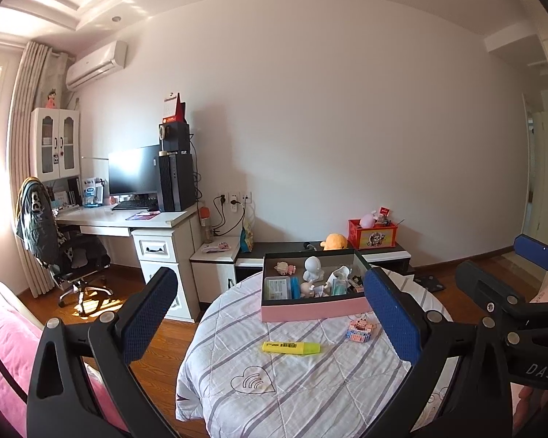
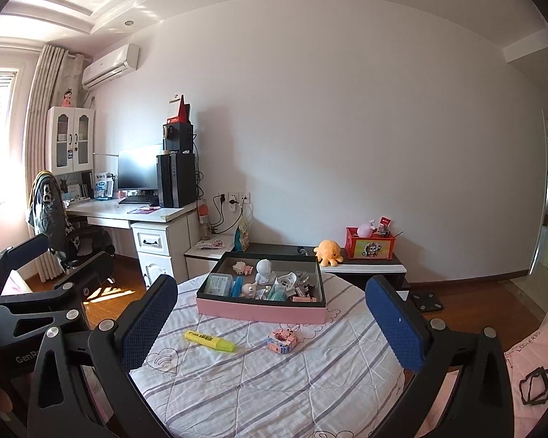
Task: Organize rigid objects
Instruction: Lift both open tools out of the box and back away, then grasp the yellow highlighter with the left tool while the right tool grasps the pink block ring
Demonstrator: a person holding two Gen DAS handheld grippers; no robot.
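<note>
Quilted bed (image 1: 292, 394) holds highlighter (image 1: 290, 347), toy (image 1: 360, 330), pink box (image 1: 314, 308).

A home bedroom: quilted bed (image 1: 292, 383), computer desk (image 1: 128, 219), wall air conditioner (image 1: 96, 64), probably a child's.

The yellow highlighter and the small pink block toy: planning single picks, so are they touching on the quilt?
Apart. The right wrist view shows striped quilt between the yellow highlighter and the small pink block toy.
</note>
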